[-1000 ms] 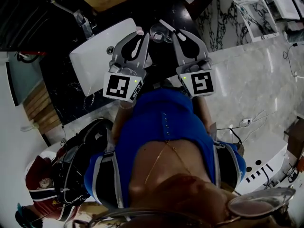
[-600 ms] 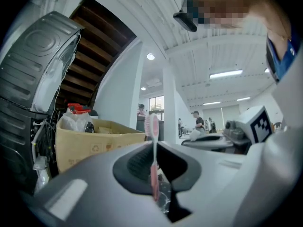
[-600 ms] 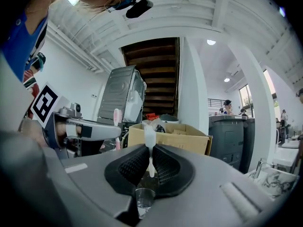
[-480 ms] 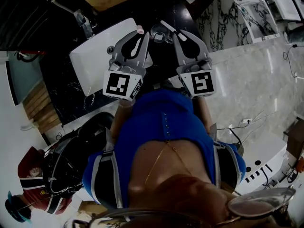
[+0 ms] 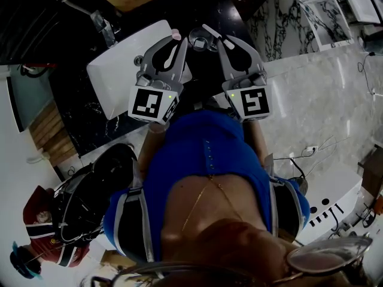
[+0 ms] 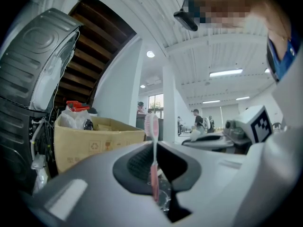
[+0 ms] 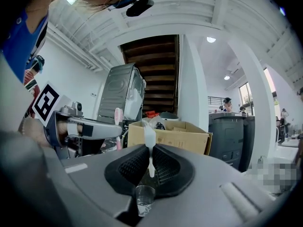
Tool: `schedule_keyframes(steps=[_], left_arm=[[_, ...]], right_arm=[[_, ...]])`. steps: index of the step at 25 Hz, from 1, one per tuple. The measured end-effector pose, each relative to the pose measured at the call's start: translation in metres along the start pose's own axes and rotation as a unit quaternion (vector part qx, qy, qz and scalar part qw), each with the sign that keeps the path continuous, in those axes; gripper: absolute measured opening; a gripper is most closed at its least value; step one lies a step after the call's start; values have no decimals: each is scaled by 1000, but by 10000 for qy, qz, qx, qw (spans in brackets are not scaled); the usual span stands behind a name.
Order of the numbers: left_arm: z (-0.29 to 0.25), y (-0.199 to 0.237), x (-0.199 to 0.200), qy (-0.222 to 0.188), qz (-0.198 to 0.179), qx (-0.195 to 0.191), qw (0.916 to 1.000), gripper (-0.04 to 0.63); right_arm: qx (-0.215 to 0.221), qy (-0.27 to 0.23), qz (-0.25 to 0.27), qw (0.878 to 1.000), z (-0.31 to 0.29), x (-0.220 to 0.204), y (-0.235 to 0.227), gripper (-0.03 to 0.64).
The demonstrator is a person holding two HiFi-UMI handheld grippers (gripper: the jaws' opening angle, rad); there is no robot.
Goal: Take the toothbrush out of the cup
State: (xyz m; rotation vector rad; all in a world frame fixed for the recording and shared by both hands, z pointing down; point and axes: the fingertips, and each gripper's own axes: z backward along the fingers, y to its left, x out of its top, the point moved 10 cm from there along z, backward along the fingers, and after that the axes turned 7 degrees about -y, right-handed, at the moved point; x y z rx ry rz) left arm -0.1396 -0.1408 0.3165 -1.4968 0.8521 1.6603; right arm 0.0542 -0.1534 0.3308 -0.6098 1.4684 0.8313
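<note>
In the head view my left gripper (image 5: pixel 177 41) and right gripper (image 5: pixel 222 41) point away from me, side by side over the dark counter. A clear cup (image 5: pixel 199 40) stands between their tips. The left gripper (image 6: pixel 154 176) is shut on a pink toothbrush (image 6: pixel 152 126), which stands upright with its head above the jaws. The right gripper (image 7: pixel 150 163) is shut on a white toothbrush (image 7: pixel 149 136), also upright. The clear cup (image 7: pixel 144 198) shows small below the right jaws. The pink toothbrush (image 7: pixel 118 116) is also visible at the left of the right gripper view.
A white sink basin (image 5: pixel 116 67) with a faucet (image 5: pixel 102 26) lies left of the grippers. A cardboard box (image 6: pixel 90 143) and a grey washing machine (image 6: pixel 40 65) stand beyond the counter. A person in red (image 5: pixel 45 220) is at the lower left.
Both grippers keep their hold and have barely shifted. The person in red at the lower left has moved further down and left.
</note>
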Motion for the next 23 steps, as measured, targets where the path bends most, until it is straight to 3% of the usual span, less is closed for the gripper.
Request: schedule_keyframes(steps=[23], left_arm=[[-4,2,-6,161,47,68,9998,15]], right_arm=[[86,233,-165,9996,-2,-10,0,23]])
